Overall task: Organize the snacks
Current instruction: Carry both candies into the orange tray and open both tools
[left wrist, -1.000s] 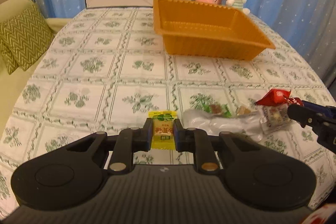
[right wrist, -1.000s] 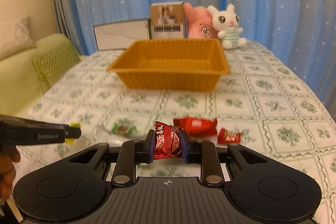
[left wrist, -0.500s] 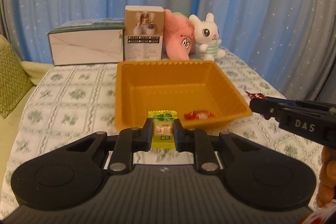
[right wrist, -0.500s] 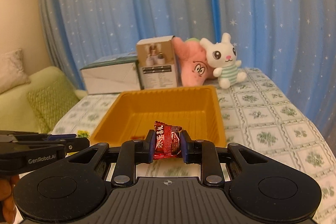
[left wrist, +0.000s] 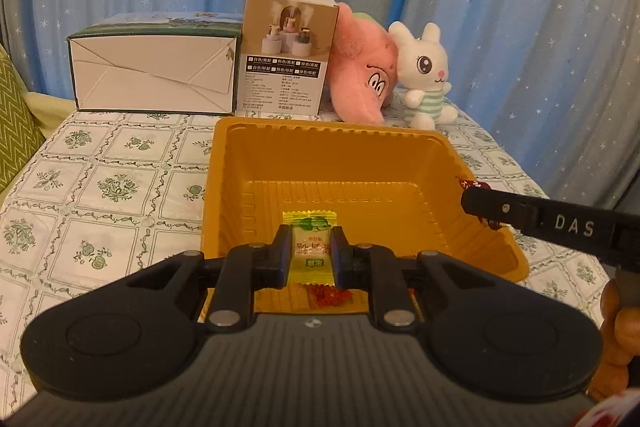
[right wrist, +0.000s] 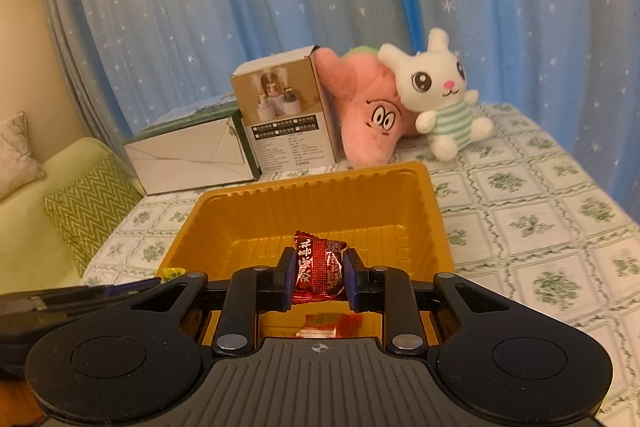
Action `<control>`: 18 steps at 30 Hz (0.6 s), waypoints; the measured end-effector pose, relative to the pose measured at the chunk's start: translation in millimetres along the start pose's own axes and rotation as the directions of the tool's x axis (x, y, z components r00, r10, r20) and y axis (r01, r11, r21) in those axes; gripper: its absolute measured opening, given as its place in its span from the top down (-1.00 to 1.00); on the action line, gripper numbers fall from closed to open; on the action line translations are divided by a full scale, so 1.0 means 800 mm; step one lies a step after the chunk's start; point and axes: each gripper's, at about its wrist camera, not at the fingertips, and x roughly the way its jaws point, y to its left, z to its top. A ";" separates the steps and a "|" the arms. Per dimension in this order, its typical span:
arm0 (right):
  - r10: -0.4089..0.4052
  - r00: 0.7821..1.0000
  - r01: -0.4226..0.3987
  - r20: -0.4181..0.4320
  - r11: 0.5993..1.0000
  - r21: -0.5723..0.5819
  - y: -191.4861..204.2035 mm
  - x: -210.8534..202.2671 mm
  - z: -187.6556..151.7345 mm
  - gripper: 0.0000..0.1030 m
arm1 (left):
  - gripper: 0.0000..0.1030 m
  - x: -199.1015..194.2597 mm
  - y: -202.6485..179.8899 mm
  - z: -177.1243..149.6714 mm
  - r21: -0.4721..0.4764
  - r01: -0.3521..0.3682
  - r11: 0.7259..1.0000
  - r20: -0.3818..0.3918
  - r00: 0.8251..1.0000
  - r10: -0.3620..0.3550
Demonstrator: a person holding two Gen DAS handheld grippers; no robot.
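Held the left tool (left wrist: 310, 255) clamped on a small yellow-and-green foil-wrapped candy (left wrist: 310, 245), gripped across its flat middle with the crimped ends poking out above and below the jaws. Hung it over the near wall of a wide orange plastic tray (left wrist: 320, 125), just inside the rim.

Held the right tool (right wrist: 319, 277) clamped likewise on a small dark red foil-wrapped candy (right wrist: 320, 265), also above the tray's near edge, toward its right side. Saw below both tools a red wrapped snack (right wrist: 332, 323) already lying on the tray floor by the near wall.

Found the tray towards the far edge of a worktop (left wrist: 100, 187) covered in a white cloth with green floral squares. Noted, along that far edge, a long white cardboard box (left wrist: 152, 75), an upright tan product box (left wrist: 286, 55), a pink plush toy (left wrist: 368, 75) and a white plush rabbit (left wrist: 426, 75).

Judged both candies very light and firm inside, with thin, crinkly, rather slippery wrappers. Judged a hold across the solid middle safest, not on the flimsy crimped ends. Judged little risk in a short drop into the tray, except a light bounce or a wrapper clinging to a pad.
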 end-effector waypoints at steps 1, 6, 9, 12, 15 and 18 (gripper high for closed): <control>0.002 1.000 -0.002 -0.005 1.000 0.006 -0.001 0.006 0.001 0.51 | 0.66 0.003 0.002 0.000 -0.003 0.000 1.000 -0.003 1.000 0.000; 0.014 0.999 -0.013 -0.032 0.999 0.035 -0.007 0.024 0.000 0.51 | 0.52 0.014 0.007 0.001 -0.014 -0.013 1.000 -0.016 1.000 0.013; 0.029 0.999 -0.026 -0.037 0.998 0.066 -0.009 0.030 0.002 0.51 | 0.36 0.009 0.010 0.001 -0.021 -0.015 1.000 0.000 1.000 0.015; 0.035 0.999 -0.032 -0.039 0.997 0.068 -0.007 0.030 0.001 0.51 | 0.36 0.003 0.013 0.003 -0.017 -0.035 0.999 0.019 0.999 0.035; 0.048 0.998 -0.044 -0.042 0.996 0.083 -0.005 0.030 0.001 0.51 | 0.35 -0.001 0.020 0.003 -0.033 -0.048 0.998 0.027 0.998 0.049; 0.057 0.998 -0.054 -0.040 0.994 0.091 -0.002 0.031 0.002 0.51 | 0.35 -0.004 0.026 0.002 -0.048 -0.057 0.997 0.029 0.998 0.058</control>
